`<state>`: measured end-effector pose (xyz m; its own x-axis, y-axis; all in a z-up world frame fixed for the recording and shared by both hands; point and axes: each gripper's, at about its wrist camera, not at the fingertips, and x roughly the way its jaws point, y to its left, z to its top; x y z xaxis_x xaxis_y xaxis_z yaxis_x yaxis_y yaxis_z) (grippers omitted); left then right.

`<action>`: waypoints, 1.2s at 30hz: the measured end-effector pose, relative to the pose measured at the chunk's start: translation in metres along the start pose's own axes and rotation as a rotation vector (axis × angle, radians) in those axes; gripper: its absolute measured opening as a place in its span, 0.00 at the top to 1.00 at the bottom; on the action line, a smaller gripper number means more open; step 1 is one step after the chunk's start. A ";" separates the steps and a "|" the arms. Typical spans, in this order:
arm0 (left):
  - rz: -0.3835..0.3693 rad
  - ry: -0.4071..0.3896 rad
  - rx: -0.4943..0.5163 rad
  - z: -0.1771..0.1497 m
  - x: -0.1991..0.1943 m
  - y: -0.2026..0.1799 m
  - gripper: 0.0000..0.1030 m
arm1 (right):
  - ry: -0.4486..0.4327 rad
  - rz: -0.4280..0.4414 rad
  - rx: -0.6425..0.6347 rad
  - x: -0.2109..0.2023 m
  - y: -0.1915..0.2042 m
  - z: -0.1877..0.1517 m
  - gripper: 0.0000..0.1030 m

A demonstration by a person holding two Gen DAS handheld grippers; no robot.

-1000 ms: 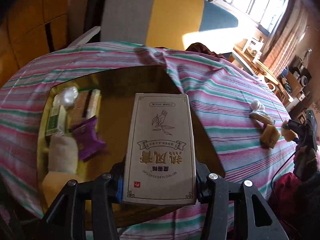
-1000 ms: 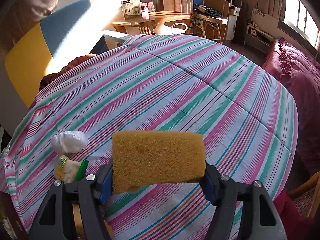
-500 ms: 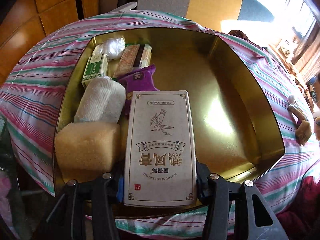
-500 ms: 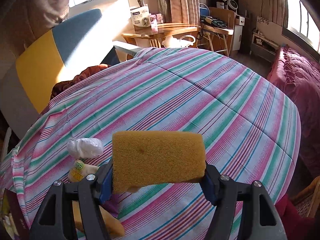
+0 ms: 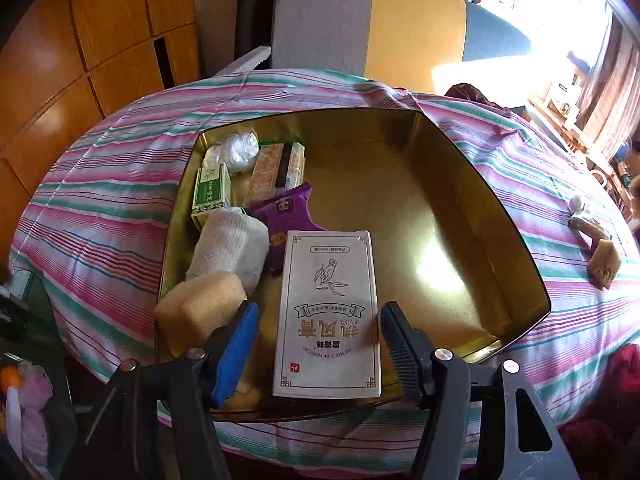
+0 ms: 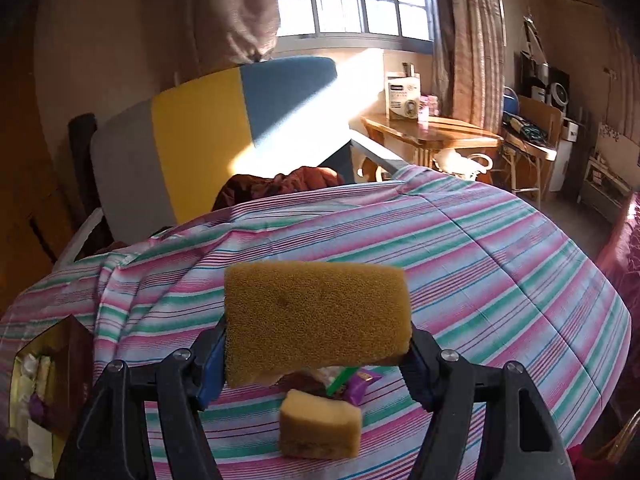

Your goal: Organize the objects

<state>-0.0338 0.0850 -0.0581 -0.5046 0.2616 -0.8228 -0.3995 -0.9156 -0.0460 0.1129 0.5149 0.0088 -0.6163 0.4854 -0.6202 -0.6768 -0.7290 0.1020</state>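
Observation:
A beige printed carton (image 5: 328,280) lies flat in the gold tin (image 5: 460,184), near its front edge. My left gripper (image 5: 320,312) straddles the carton. Its jaws are opening, and both pads stand clear of the carton's sides. The tin's left side holds a yellow sponge (image 5: 200,312), a rolled white cloth (image 5: 232,244), a purple packet (image 5: 284,212), a green box (image 5: 212,192) and a biscuit pack (image 5: 276,168). My right gripper (image 6: 316,332) is shut on another yellow sponge (image 6: 316,320), raised above the striped bedspread (image 6: 500,264).
Under the right gripper, a second sponge block (image 6: 320,424) and a purple packet (image 6: 362,384) lie on the bedspread. The tin's corner (image 6: 60,344) shows at far left. A grey, yellow and blue headboard (image 6: 200,144) stands behind, a wooden table (image 6: 432,132) to the right.
The left jaws have spread and let go of the carton, which now rests in the tin. The right gripper has risen and swung left with its sponge; the tin has come into its view.

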 end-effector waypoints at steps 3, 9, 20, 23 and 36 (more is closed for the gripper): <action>-0.006 -0.022 -0.003 0.000 -0.005 0.003 0.38 | 0.023 0.150 -0.121 -0.016 0.060 -0.004 0.30; -0.033 -0.063 -0.039 0.002 -0.018 0.011 0.38 | 0.125 0.426 -0.427 -0.043 0.197 -0.050 0.30; 0.023 -0.193 -0.106 0.004 -0.049 0.041 0.24 | 0.381 0.523 -0.715 -0.010 0.316 -0.152 0.29; 0.037 -0.201 -0.122 0.003 -0.049 0.048 0.22 | 0.424 0.525 -0.738 -0.002 0.327 -0.169 0.28; 0.058 -0.243 -0.091 0.002 -0.039 0.047 0.17 | 0.429 0.569 -0.715 -0.003 0.341 -0.181 0.25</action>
<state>-0.0342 0.0325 -0.0274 -0.6979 0.2636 -0.6659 -0.2999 -0.9519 -0.0626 -0.0431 0.1774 -0.0952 -0.4805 -0.1368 -0.8663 0.1596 -0.9849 0.0669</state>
